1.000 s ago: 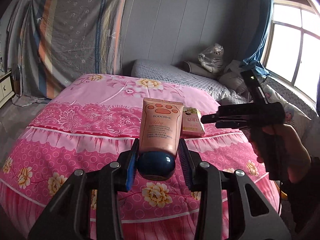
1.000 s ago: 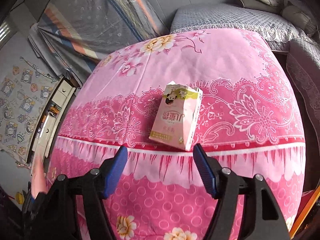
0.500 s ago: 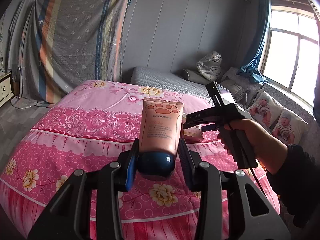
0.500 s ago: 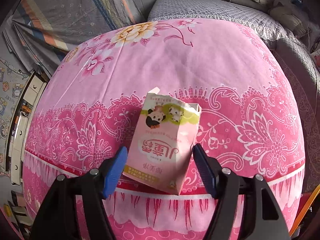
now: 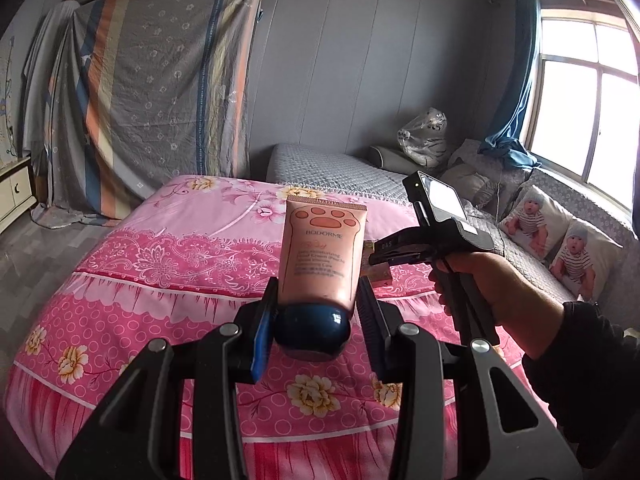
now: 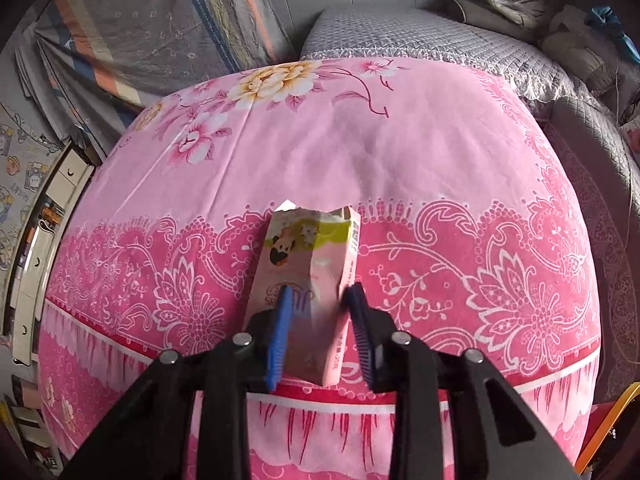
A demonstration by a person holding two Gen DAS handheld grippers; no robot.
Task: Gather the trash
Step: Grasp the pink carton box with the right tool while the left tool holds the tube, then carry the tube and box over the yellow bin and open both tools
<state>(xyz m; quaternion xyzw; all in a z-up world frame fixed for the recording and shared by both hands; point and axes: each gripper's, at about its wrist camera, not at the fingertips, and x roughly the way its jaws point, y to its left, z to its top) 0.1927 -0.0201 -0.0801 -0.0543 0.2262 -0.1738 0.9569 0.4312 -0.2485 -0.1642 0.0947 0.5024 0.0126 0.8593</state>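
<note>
Tube: I see a peach hand-cream tube [image 5: 322, 256], paw print, dark blue cap down, upright.
Carton: a pink carton [image 6: 306, 280], top torn open, squeezed, on the bedspread.

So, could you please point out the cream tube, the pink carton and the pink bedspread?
cream tube [image 5: 322, 256]: left wrist view, printed front.
pink carton [image 6: 306, 256]: right wrist view, crumpled front.
pink bedspread [image 6: 400, 140]: right wrist view, plain patch.

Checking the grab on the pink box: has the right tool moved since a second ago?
Yes. The right tool came forward over the pink bedspread to the pink box; its jaws are closing with the box between them.
</note>
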